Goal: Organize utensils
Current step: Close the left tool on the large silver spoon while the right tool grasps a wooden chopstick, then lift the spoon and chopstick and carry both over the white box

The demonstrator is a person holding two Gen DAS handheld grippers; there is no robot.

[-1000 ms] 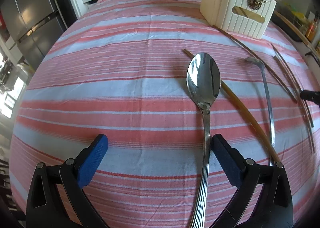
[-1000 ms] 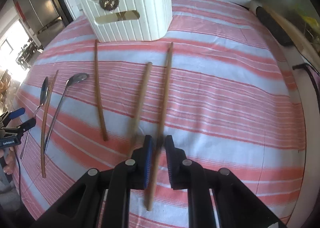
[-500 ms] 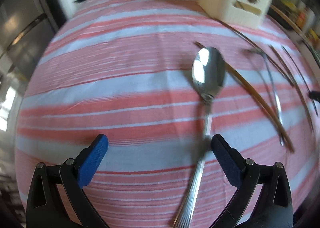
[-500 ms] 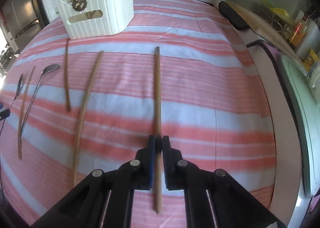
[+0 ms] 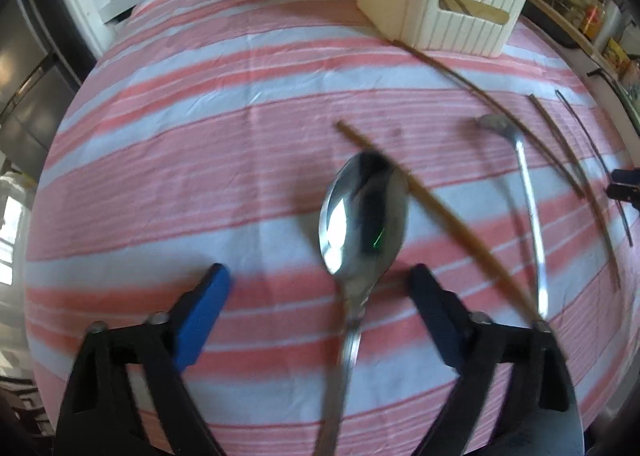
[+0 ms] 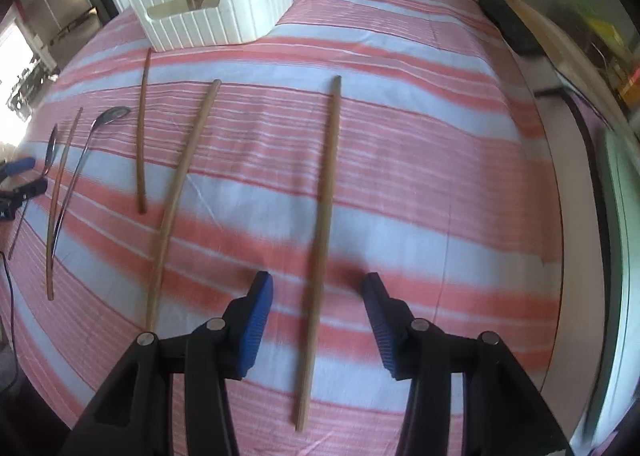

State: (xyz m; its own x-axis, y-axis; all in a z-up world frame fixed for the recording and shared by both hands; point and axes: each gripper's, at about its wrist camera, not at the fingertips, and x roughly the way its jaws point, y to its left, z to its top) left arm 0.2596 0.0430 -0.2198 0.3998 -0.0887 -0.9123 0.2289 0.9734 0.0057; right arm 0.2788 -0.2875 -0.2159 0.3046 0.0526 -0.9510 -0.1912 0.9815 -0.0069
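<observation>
The right gripper (image 6: pixel 316 320), its jaws just opening, straddles a released wooden stick (image 6: pixel 320 240) at lower centre. The left gripper (image 5: pixel 320 304), closing slightly yet unclenched, frames a spoon (image 5: pixel 362 223).

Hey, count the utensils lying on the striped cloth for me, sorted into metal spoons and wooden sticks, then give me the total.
Metal spoons: 2, the big one and the slim one.
Wooden sticks: 4, at and.
Total: 6

Black hand-held gripper (image 6: pixel 316 318), blue pads (image 6: pixel 254 326)
</observation>
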